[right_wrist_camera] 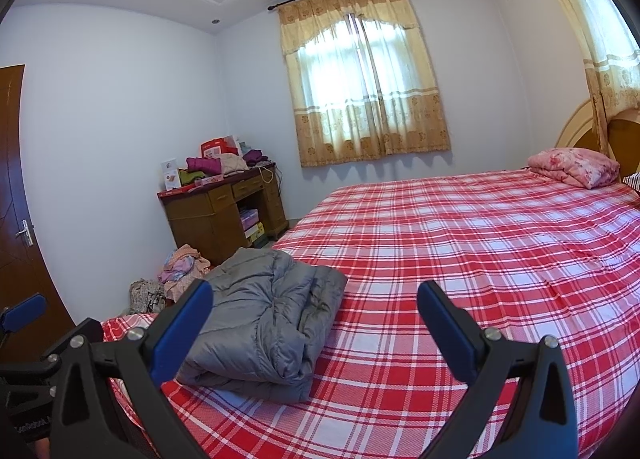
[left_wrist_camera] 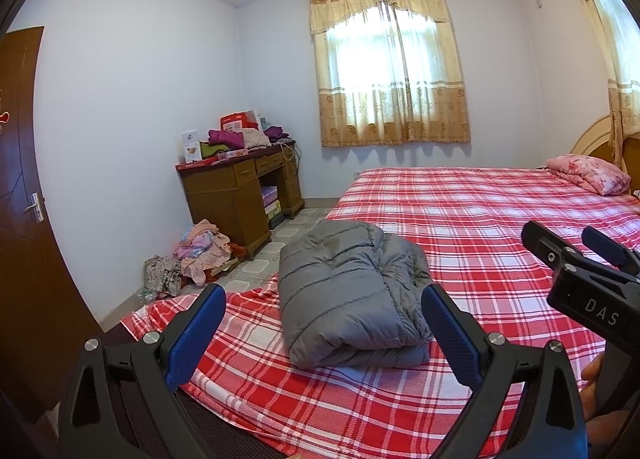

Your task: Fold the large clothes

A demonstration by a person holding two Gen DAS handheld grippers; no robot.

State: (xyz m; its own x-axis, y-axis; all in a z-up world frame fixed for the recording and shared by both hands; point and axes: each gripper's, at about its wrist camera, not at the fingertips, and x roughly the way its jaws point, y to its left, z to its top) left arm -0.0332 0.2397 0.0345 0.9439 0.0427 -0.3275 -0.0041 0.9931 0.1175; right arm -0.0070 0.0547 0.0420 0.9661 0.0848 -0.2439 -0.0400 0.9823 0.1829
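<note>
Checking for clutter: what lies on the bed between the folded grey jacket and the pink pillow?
Nothing: only bare plaid sheet runs from the grey jacket to the pink pillow, clearest in the right wrist view.

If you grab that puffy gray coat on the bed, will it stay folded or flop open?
The gray puffer jacket looks soft and quilted, so it would probably sag and start unfolding if lifted by one edge. It is likely light for its bulk, being puffy padding. Its shell looks smooth, so it may slide on the plaid sheet when pushed. Both grippers, left and right, are open.

A folded grey jacket (left_wrist_camera: pixel 352 295) is laid near the foot corner of the plaid-sheeted bed (left_wrist_camera: pixel 480 227), a pink quilt (left_wrist_camera: pixel 588 173) at its head.
</note>
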